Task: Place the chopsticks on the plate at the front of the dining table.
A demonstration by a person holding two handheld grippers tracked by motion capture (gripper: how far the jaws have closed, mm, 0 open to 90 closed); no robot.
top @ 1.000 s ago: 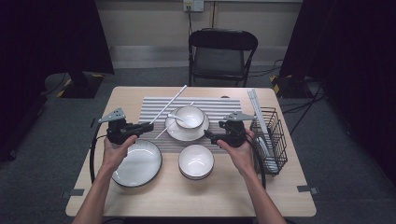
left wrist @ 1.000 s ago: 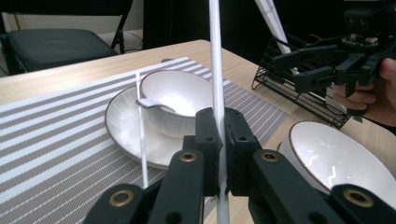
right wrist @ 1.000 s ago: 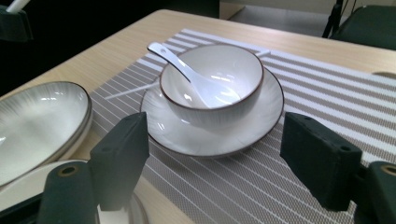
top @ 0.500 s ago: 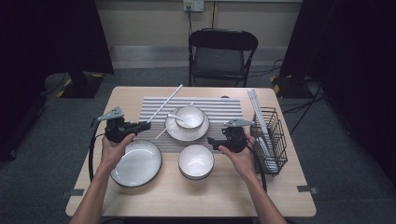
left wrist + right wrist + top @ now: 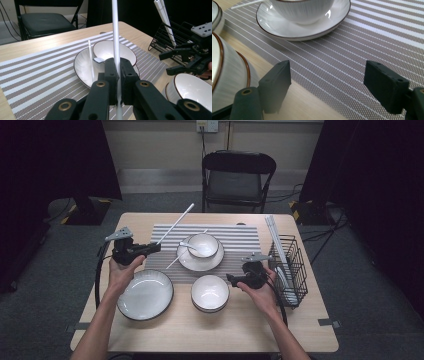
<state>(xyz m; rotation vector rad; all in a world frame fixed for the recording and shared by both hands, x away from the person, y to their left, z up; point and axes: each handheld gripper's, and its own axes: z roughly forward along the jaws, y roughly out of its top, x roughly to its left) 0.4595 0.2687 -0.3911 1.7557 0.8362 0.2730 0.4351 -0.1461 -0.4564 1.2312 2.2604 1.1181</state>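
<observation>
I have the left gripper pinching a white chopstick low on its shaft, so the long end angles up over the striped mat, clear of the dishes. My right gripper sits spread wide just beside the small bowl on the bench, probably lined up to take its rim.

No legible text, label, brand, number or sign is appearing on any surface in these views.
</observation>
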